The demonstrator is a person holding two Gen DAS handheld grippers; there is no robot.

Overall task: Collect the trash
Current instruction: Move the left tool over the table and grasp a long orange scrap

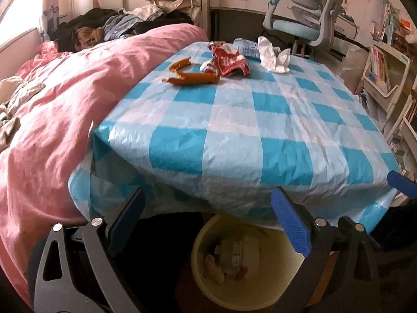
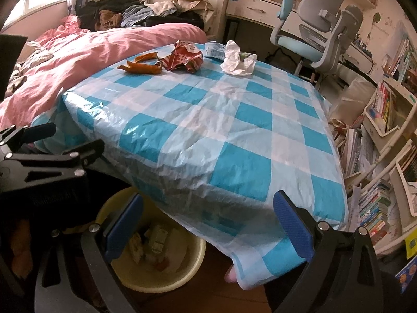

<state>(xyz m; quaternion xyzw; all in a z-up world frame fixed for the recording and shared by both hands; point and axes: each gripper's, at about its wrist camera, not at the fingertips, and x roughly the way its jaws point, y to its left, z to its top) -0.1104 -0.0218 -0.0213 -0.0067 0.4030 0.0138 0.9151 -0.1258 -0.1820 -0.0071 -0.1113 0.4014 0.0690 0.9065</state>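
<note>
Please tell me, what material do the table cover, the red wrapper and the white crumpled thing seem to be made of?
Table cover: probably thin plastic sheet, since it shines and holds fine, sharp creases.
Red wrapper: likely glossy plastic or foil film; it is stiffly crumpled, with printed writing and a paler inner side.
White crumpled thing: looks like soft tissue paper, matte with loose folds, though thin plastic cannot be ruled out.
</note>
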